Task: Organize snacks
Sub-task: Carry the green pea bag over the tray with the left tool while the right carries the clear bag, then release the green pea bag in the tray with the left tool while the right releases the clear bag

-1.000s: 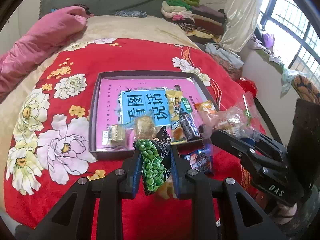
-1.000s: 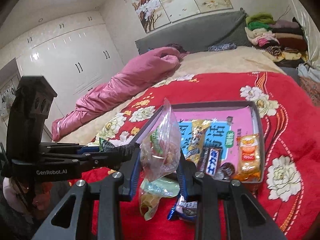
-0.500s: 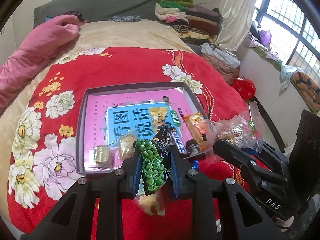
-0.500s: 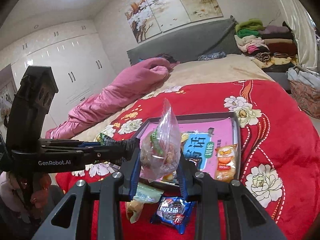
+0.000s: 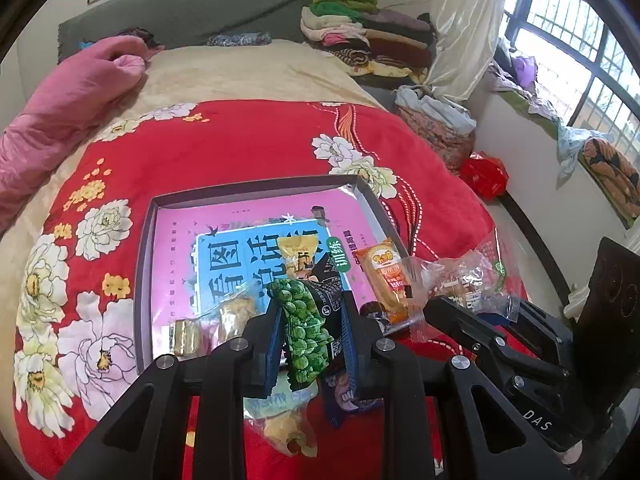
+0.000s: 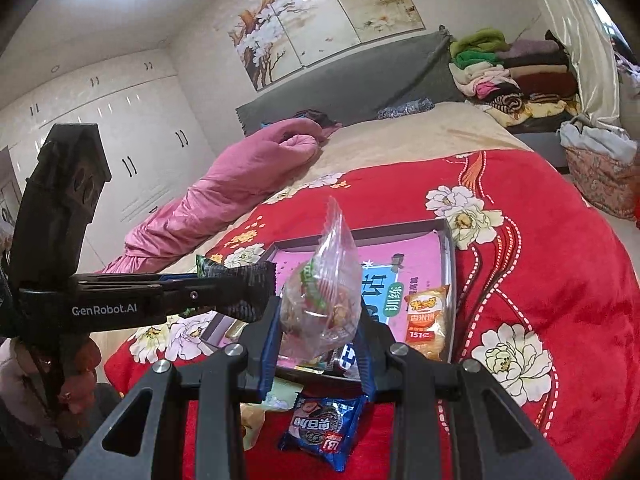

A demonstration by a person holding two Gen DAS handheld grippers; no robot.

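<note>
Over the tray's (image 5: 262,186) near edge, left fingers (image 5: 310,330) clamp the pea packet (image 5: 306,320), right fingers (image 6: 318,334) the clear bag (image 6: 324,292): carry both well inside before letting go.

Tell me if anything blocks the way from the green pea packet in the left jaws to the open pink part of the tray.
Nothing visible blocks it. The green pea packet hangs over the tray's near edge; the snacks lie along the near and right side, and the far pink floor is bare.
</note>
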